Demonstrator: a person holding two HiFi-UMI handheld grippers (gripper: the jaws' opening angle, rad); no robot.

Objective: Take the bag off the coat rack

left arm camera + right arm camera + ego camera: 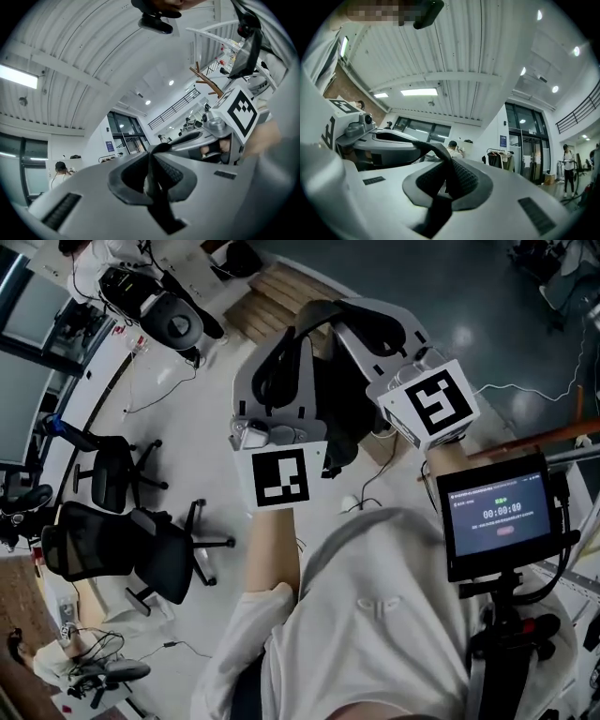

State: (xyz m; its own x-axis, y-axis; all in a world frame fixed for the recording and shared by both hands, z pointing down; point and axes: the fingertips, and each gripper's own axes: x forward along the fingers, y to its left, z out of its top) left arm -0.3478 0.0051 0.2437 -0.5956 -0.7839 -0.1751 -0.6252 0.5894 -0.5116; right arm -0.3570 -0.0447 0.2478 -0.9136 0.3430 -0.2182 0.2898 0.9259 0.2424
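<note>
I am not making out the bag in any view. My left gripper view is showing one brown wooden coat rack (206,82), up and right, well apart from my jaws; my right gripper view is not. I am holding two grey grippers, the left gripper (152,164) and right gripper (448,172), both squeezed closed on nothing. Only the head view is showing two black office chairs (112,474) (141,545) and one small screen (497,512).
</note>
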